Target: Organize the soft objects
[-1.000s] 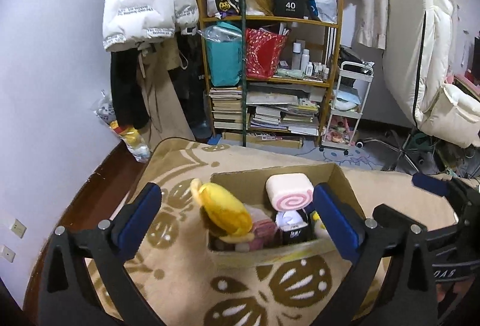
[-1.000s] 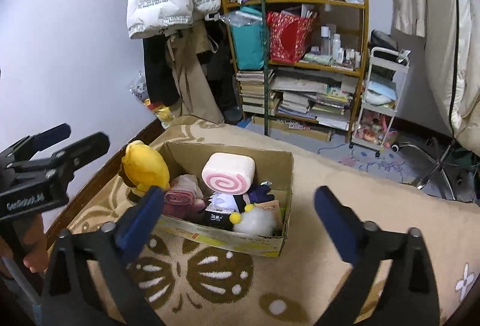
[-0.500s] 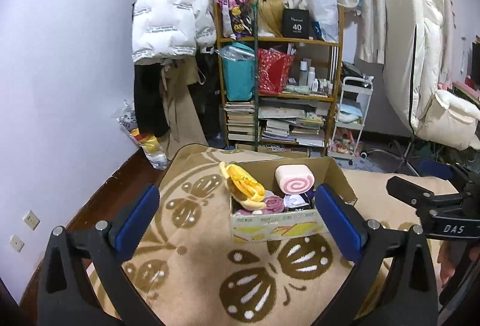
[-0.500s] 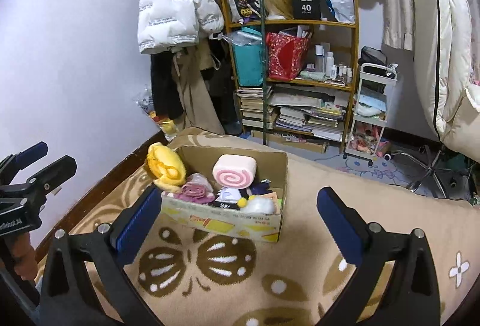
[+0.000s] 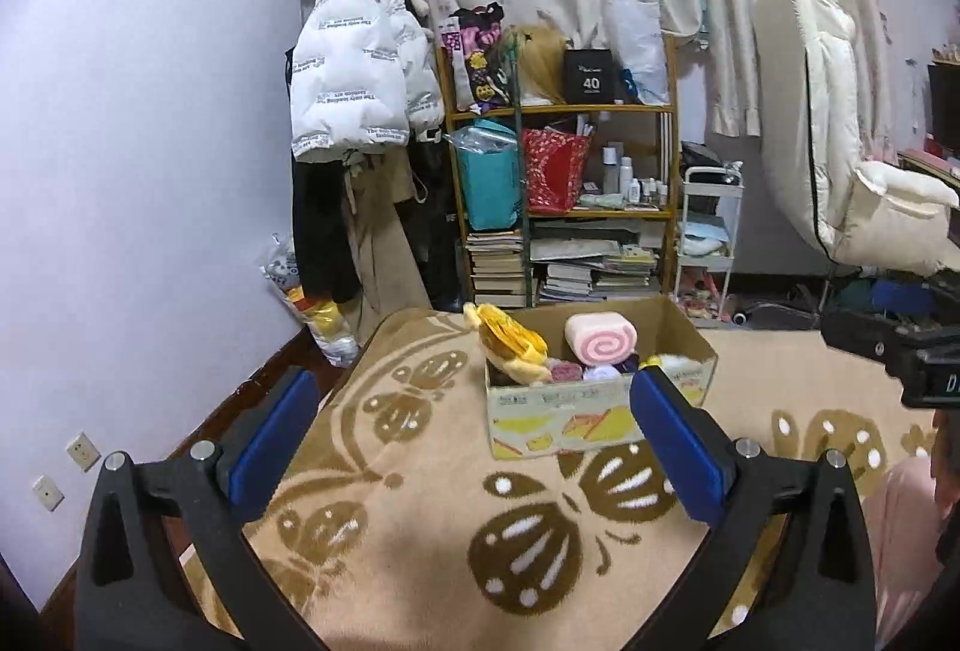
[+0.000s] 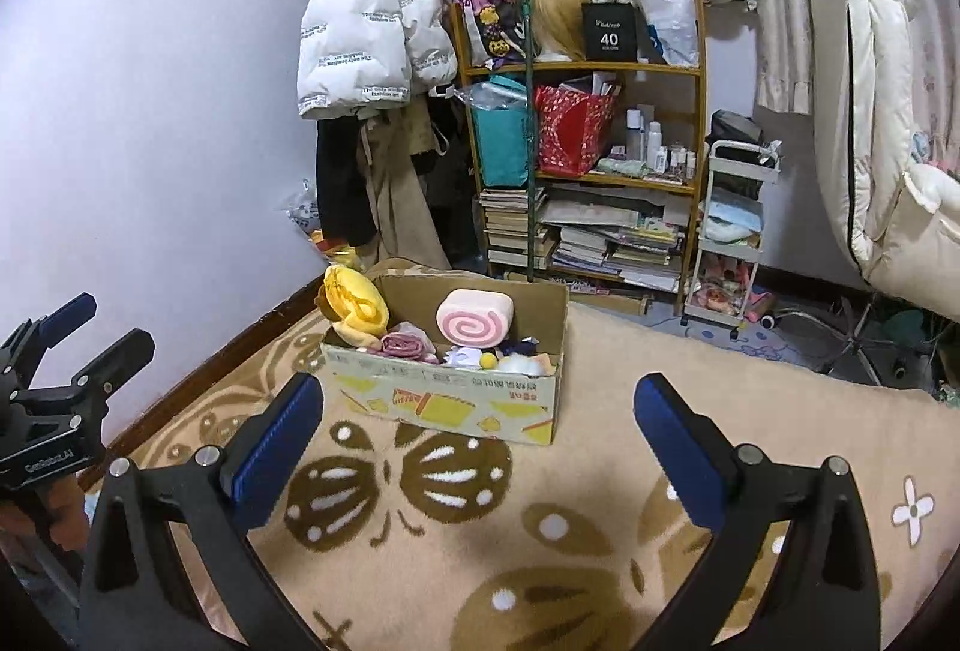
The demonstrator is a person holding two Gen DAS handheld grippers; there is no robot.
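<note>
The left gripper [image 5: 474, 435] is spread wide and holds nothing, and it hangs over the blanket [image 5: 420, 519], well back from the cardboard box [image 5: 558, 420]. The soft toys sit in that box. On the left end a yellow plush toy [image 5: 510, 345] leans over the box edge and looks ready to tip out, so a bump to the box could drop it onto the blanket. Next to it, a pink swirl cushion [image 5: 600, 338] sits on top of the pile and could roll off the same way. Small toys lie under it, too squashed together to tell apart. The box looks light, so a push might slide it instead. On the right, the right gripper [image 6: 474, 432] is spread wide and empty too, also well back from the box.
</note>
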